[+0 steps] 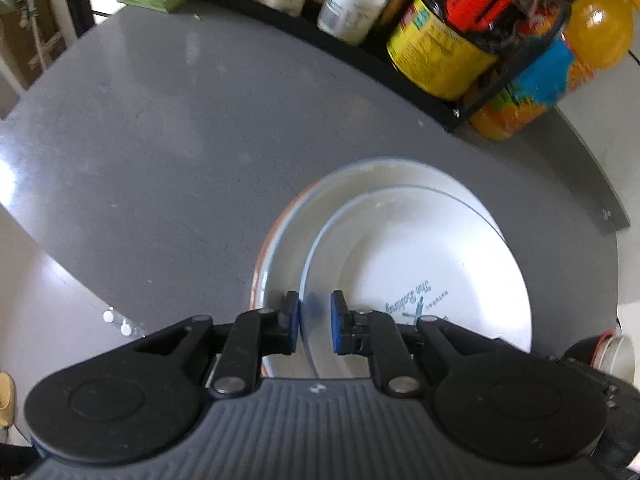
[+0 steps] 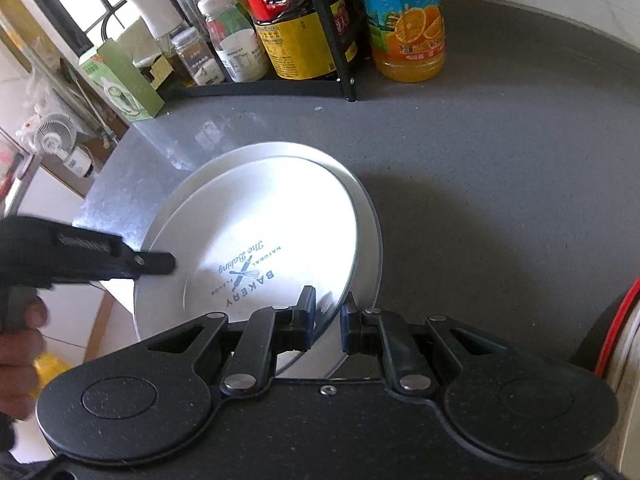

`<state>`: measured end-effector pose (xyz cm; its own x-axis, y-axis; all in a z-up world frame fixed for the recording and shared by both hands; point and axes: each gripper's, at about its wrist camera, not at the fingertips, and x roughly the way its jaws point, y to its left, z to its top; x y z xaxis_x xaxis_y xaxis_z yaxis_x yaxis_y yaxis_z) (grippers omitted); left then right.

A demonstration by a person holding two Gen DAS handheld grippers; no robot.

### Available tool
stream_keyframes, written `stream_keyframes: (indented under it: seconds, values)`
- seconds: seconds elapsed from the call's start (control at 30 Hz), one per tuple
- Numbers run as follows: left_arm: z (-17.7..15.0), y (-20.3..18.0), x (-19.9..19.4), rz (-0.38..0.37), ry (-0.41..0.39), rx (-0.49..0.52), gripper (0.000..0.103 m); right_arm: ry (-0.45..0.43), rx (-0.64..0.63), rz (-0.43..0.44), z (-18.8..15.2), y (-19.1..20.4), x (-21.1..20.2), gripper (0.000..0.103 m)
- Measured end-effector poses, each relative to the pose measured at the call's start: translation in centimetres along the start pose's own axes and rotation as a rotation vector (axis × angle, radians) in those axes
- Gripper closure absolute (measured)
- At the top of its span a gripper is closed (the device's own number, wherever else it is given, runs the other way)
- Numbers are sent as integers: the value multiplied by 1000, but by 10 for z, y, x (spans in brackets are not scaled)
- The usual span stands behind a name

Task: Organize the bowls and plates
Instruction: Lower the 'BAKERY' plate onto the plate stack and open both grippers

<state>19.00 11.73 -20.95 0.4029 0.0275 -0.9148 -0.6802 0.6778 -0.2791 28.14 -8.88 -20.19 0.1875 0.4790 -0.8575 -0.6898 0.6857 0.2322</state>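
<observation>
White printed plate (image 2: 256,232) nested in larger plate (image 1: 280,248), both grippers' jaws narrowly astride its rim.

Bright daylight, plate glare, fisheye blur

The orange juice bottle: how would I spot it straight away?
Look to the back of the grey countertop, just right of the black rack of sauces. The orange juice bottle stands outside the rack, alone with orange slices on a blue label.
</observation>
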Motion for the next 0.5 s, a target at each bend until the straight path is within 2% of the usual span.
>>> stream_keyframes:
  seconds: [0.17,0.33,0.5]
  values:
    - [6,2,-23,13,-56,-1,85,8,-3,1,3,0,5,91]
    - [4,15,-39,14,-95,-72,81,25,-7,6,7,2,12,89]
    - [-8,24,-50,50,-118,-112,77,35,-2,2,10,6,20,87]
